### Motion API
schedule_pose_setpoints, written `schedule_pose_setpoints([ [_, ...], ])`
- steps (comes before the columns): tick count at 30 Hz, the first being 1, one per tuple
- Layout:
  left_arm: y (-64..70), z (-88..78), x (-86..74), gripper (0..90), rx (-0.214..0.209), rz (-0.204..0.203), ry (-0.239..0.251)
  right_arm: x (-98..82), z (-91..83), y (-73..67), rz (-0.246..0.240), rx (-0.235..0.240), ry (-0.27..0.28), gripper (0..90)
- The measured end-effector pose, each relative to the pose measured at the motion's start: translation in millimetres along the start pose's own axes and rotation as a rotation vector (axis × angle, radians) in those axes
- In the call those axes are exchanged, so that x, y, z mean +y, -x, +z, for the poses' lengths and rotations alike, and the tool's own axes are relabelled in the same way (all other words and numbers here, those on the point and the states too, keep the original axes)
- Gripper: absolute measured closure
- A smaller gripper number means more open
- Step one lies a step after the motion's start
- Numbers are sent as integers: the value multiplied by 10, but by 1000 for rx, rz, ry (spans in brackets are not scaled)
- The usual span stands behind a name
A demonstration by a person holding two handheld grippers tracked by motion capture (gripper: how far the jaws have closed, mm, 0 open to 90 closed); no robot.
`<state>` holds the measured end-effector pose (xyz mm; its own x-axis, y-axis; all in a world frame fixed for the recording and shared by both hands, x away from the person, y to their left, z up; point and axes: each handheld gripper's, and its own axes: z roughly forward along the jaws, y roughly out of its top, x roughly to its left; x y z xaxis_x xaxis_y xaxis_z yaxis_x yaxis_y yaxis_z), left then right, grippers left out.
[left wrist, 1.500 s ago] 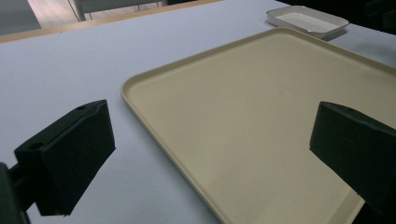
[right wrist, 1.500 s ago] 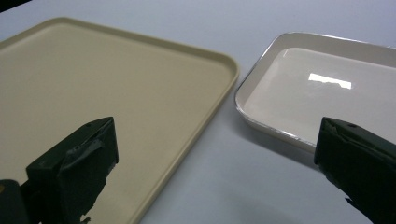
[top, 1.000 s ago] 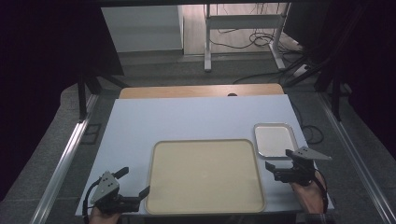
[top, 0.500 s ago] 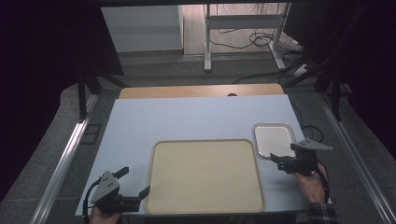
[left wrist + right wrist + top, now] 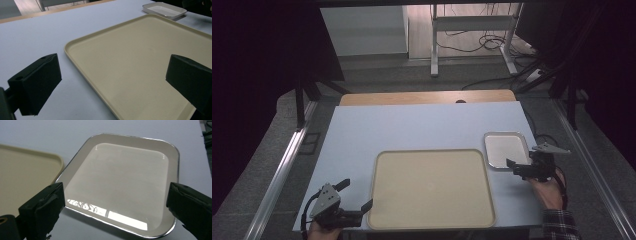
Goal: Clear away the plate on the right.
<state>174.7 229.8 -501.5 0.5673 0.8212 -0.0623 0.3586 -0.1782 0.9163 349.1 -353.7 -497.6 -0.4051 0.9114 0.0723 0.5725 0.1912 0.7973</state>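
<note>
Dim workshop-looking room with cables on the floor at the back, and in the middle a pale blue rectangular table that takes up most of the high view. Biggest thing on it is a large beige plastic serving tray near the person's edge, nothing on it. Just off its far right corner, close but I can't tell if they touch, sits a small shiny metal tray with rounded corners, also bare. The right gripper is lined up at that little tray's near edge, jaws spread wide with the rim sitting between them in the right gripper view, not gripping anything yet. Looks to me like the approach step of picking it up; next it probably needs to drop lower and pinch the rim. The left gripper hovers at the beige tray's near left corner, jaws also wide and holding nothing.
</note>
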Motion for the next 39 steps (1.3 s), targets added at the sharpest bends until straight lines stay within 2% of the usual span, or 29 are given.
schedule_pose_setpoints([
  [3,0,1,1,0,1,0,-1,13,15,50,25,-3,1,16],
  [5,1,2,1,0,1,0,-1,20,37,83,26,-22,-10,15],
  [9,1,3,2,0,1,1,-2,33,66,146,43,-30,-32,40],
  [12,1,4,2,0,1,1,-2,51,74,204,69,-44,-46,131],
  [15,2,5,3,0,1,3,-2,65,77,249,57,-65,-65,229],
  [19,3,7,3,0,1,3,-3,90,78,329,76,-82,-79,353],
  [28,4,11,5,0,3,5,-5,117,180,533,124,-68,-119,542],
  [35,5,13,6,0,4,6,-7,138,241,609,185,-61,-144,732],
  [39,5,14,7,0,4,6,-8,132,281,658,248,-60,-165,849],
])
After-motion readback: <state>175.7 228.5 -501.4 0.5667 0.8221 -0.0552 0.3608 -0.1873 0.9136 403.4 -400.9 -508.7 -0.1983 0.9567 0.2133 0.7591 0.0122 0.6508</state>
